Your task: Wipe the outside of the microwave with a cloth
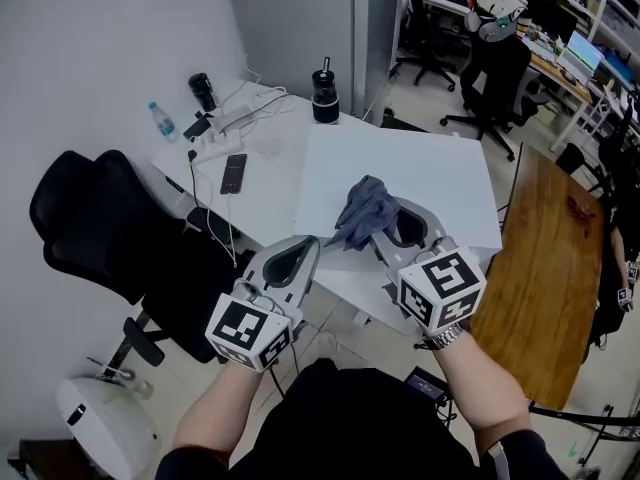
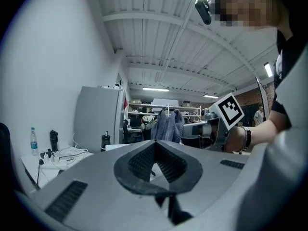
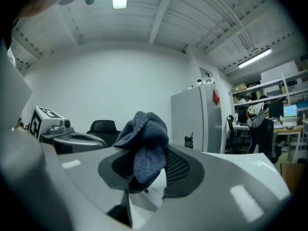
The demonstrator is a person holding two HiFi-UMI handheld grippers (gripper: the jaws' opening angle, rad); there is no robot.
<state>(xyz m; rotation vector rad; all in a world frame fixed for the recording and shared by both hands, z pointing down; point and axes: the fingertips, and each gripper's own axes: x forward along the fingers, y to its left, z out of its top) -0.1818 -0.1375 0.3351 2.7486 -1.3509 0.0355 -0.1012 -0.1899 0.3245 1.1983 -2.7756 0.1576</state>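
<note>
- Head view: the left gripper (image 1: 316, 243) and the right gripper (image 1: 388, 230) are side by side over the near edge of the white table (image 1: 420, 168).
- Left gripper view: its jaws are pressed together with nothing between them.
- Right gripper view: its jaws clamp the bunched grey cloth (image 3: 144, 143).

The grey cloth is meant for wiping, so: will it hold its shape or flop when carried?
Probably floppy: the cloth bunches and droops in folds from the right gripper. Likely light and not slippery, given its fuzzy knit texture.

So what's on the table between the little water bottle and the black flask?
The head view shows a dark cup and a white power strip with cables between them.
</note>
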